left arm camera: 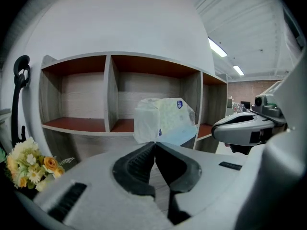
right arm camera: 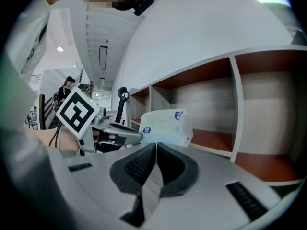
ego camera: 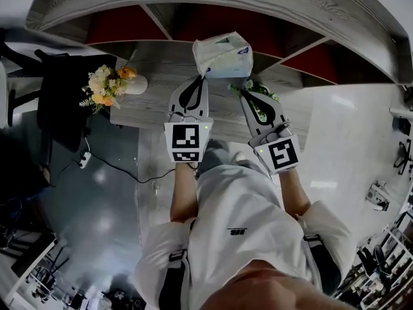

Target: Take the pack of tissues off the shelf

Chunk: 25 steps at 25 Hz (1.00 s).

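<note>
Two grippers, both closed. Left gripper (left arm camera: 155, 145) fingers pinch the lower corner of the pack of tissues (left arm camera: 163, 119), which hangs just beyond their tips, apparently lifted clear of the shelf (left arm camera: 72, 123) behind it. A corner grip likely suffices for the light pack. Right gripper (right arm camera: 156, 147) fingers are pressed together on nothing, idle alongside.

Pack of tissues (ego camera: 222, 55) is out in front of the shelf (ego camera: 122, 24) with its red-backed compartments, above the grey wood table (ego camera: 155, 108). Left gripper (ego camera: 203, 78) fingers touch the pack's near-left corner. Right gripper (ego camera: 246, 90) is just beside it on the right, tip short of the pack. Flower bunch (ego camera: 106, 86) lies at the table's left edge.
</note>
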Motion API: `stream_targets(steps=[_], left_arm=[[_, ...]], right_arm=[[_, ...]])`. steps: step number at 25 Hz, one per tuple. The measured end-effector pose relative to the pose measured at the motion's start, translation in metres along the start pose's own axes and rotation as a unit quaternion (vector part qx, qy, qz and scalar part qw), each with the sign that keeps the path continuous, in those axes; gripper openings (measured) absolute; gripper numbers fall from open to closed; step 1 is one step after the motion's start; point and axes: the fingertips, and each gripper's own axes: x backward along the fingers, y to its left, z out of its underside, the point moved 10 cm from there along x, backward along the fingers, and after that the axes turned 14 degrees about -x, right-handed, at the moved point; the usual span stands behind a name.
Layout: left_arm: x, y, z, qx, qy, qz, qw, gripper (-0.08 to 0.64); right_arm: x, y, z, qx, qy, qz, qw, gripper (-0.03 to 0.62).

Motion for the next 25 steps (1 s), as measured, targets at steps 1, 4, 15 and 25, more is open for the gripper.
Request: stream_targets(steps=[1,4,15,25], left_arm=[[0.002,-0.002,0.002,0.001,0.001,-0.001,1.0,0.031],[0.008,-0.008,0.007,0.006,0.006,-0.001,1.0,0.031],[0.018,-0.028,0.041,0.018,0.035,0.011,0.9992,0.032],[0.026,-0.04,0.075,0.033,0.069,0.017,0.997,0.031]], right_arm=[[0.002,0.001,0.001,0.001,0.0,-0.002,1.0,0.028],[0.007,0.003,0.006,0.001,0.006,-0.006,1.0,0.028],[0.012,0.006,0.038,-0.007,0.04,-0.006,0.999,0.028],[0.01,0.008,0.067,-0.02,0.064,-0.008,0.998,0.028]])
